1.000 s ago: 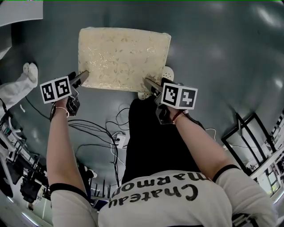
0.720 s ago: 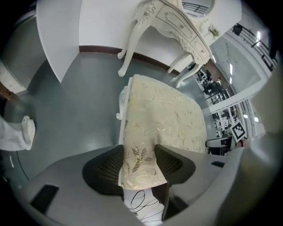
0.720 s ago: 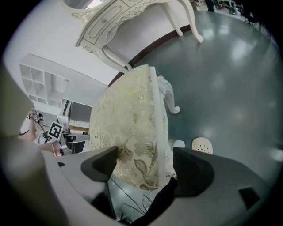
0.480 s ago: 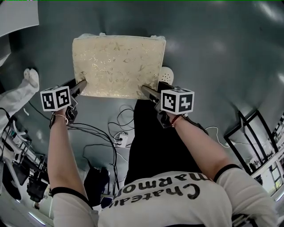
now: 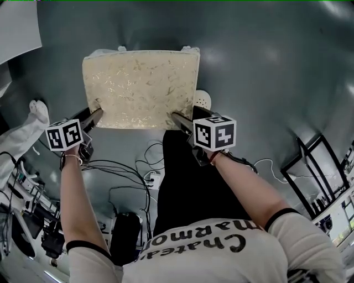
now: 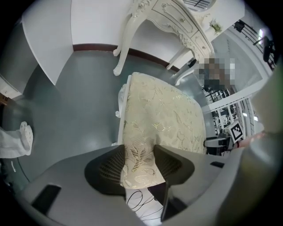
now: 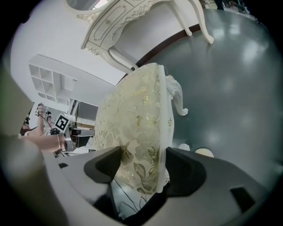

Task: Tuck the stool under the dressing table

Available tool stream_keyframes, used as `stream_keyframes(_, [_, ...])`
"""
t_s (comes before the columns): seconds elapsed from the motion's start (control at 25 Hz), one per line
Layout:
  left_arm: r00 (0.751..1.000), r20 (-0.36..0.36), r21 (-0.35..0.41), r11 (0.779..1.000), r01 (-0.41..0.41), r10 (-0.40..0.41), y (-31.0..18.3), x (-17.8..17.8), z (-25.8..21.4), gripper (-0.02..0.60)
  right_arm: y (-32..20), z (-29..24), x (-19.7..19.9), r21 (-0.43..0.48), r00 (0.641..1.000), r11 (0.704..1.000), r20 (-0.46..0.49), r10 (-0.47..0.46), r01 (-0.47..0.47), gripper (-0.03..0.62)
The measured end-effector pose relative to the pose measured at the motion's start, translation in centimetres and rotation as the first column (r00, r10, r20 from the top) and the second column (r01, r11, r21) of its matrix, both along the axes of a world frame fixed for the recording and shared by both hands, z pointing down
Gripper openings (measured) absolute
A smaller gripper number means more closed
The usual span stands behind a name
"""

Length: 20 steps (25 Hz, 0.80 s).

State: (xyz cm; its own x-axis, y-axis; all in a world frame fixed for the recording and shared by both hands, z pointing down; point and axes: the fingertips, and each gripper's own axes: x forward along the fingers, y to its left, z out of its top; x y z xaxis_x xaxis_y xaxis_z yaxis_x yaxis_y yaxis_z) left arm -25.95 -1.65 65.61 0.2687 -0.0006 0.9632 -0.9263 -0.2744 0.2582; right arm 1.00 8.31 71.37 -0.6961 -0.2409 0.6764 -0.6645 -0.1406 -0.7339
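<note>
In the head view the stool (image 5: 141, 88) sits on the grey floor in the upper middle of the frame, its cream patterned cushion facing up. The left gripper (image 5: 95, 115) is at its lower-left corner and the right gripper (image 5: 176, 117) at its lower-right corner. A tangle of cables (image 5: 127, 166) lies on the floor below the stool, beside the person's dark trouser leg, and a white shoe (image 5: 203, 99) shows just right of the seat. A black frame (image 5: 310, 166) stands well apart at lower right. No table appears in this view. In the left gripper view the jaws have just been closing, and the cushion's corner sits pinched between the two dark pads. The white carved dressing table (image 6: 163, 13) stands at the top of the frame, with bare floor between it and the stool's far edge. In the right gripper view the jaws have likewise just been closing and are clamped across the cushion and the seat edge, with the table at upper left beyond the stool. The grip looks made, but the stool is not yet under the table, so I judge the whole push remains. The table's curved legs flank the opening, so the stool must go between them; the cables lie on the near side, out of its path.
</note>
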Motion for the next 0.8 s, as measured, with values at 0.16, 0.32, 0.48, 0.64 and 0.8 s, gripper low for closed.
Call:
stream_keyframes(0.16, [1.0,-0.002,0.0,1.0,0.012,-0.012,1.3,-0.1,0.1,0.21,0.8,-0.2,0.0,0.008,1.0,1.0,-0.014,-0.015,0.015,0.341])
stream_keyframes(0.32, [1.0,0.003,-0.012,1.0,-0.005,0.005,1.7,-0.6,0.8,0.21,1.6,0.4,-0.6,0.015,1.0,1.0,-0.015,0.006,-0.006,0.339])
stream_keyframes(0.48, [1.0,-0.013,0.022,1.0,0.017,-0.016,0.6,-0.1,0.9,0.21,0.6,0.5,0.0,0.042,0.999,0.998,-0.015,0.042,-0.042,0.339])
stream_keyframes(0.64, [0.999,-0.036,0.126,0.992,0.031,-0.026,-0.7,0.2,-0.3,0.21,0.1,-0.5,0.2,0.088,0.994,0.99,-0.026,0.109,-0.106,0.339])
stream_keyframes(0.8, [0.999,-0.046,0.186,0.983,0.011,-0.003,-2.2,1.3,-0.6,0.21,-0.2,-0.9,0.9,0.112,0.982,0.977,-0.034,0.185,-0.181,0.337])
